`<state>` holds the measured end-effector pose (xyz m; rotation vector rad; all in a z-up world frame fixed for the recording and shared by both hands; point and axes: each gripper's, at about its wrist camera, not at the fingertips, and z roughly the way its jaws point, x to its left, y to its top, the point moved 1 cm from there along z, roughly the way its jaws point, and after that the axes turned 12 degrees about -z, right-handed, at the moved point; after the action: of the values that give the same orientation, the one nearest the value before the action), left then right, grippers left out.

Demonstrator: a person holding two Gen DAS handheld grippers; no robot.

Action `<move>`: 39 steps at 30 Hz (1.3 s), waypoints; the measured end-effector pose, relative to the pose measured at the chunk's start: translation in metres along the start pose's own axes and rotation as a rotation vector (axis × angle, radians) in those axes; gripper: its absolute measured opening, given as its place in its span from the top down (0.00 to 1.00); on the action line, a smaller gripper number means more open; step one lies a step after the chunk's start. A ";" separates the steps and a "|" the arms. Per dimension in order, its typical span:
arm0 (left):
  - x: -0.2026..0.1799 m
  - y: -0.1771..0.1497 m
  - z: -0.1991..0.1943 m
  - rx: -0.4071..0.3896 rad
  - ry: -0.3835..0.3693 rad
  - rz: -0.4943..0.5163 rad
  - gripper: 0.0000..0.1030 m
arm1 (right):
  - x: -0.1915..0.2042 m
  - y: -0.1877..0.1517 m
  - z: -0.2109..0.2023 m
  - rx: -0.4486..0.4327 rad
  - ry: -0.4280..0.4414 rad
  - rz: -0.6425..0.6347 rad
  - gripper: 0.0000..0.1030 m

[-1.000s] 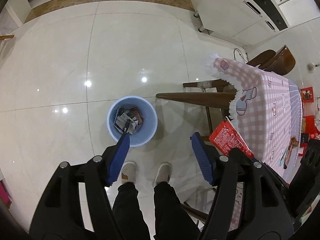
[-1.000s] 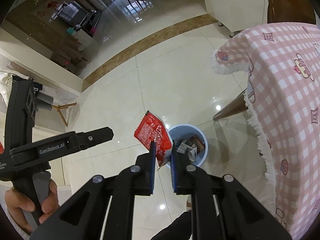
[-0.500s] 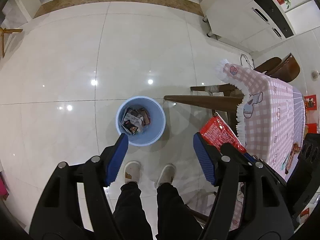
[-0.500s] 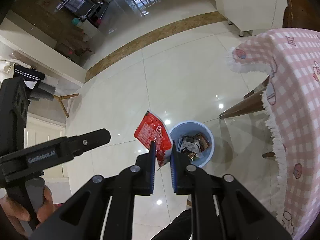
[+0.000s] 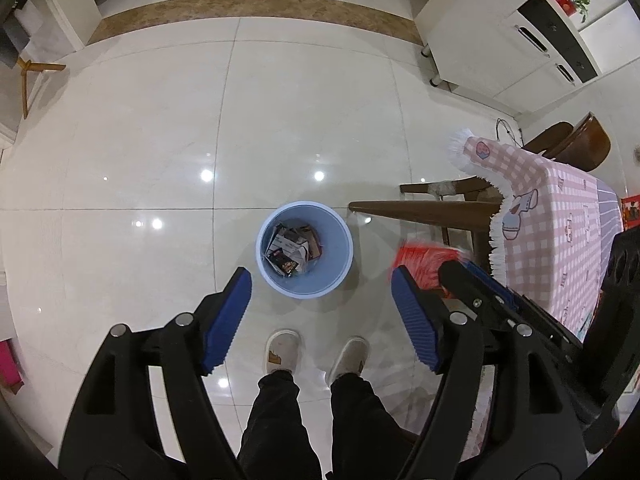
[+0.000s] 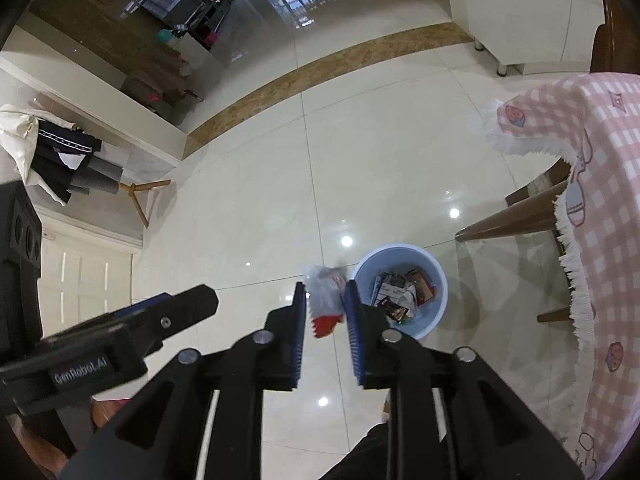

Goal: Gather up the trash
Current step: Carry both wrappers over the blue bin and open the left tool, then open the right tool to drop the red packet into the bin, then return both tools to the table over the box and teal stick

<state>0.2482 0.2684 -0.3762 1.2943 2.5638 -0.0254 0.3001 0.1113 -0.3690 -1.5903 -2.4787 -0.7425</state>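
A light blue trash bin (image 5: 305, 249) with several wrappers inside stands on the tiled floor; it also shows in the right wrist view (image 6: 401, 290). My left gripper (image 5: 320, 280) is open and empty, high above the bin. My right gripper (image 6: 325, 298) has its jaws parted, and a red and silver snack wrapper (image 6: 326, 302) is blurred between the pads, loose and just left of the bin rim. The wrapper shows as a red blur (image 5: 424, 264) in the left wrist view, right of the bin.
A table with a pink checked cloth (image 5: 560, 232) and wooden chairs (image 5: 432, 210) stand right of the bin. White cabinets (image 5: 500, 32) line the far wall. The person's feet (image 5: 316, 354) are just before the bin. A clothes stand (image 6: 60, 160) is at far left.
My right gripper has opened and let go of the red wrapper, which now drops blurred between the pads. Both grippers have shifted so the bin sits more central.
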 end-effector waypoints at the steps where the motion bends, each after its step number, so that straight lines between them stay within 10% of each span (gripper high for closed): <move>1: -0.001 0.000 0.000 0.000 0.001 0.001 0.30 | 0.000 0.001 -0.001 -0.002 -0.003 -0.002 0.78; 18: -0.084 -0.024 -0.005 -0.042 0.029 0.138 0.30 | -0.065 -0.016 -0.057 -0.078 -0.007 0.081 0.75; 29: -0.253 -0.077 -0.017 -0.080 -0.061 0.395 0.29 | -0.187 -0.057 -0.183 -0.262 -0.106 0.225 0.72; 39: -0.426 -0.201 0.030 0.035 -0.138 0.725 0.29 | -0.328 -0.168 -0.281 -0.344 -0.306 0.468 0.72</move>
<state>0.3363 -0.1920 -0.3216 2.0665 1.8575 -0.0170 0.2521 -0.3429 -0.2925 -2.4539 -2.0823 -0.9386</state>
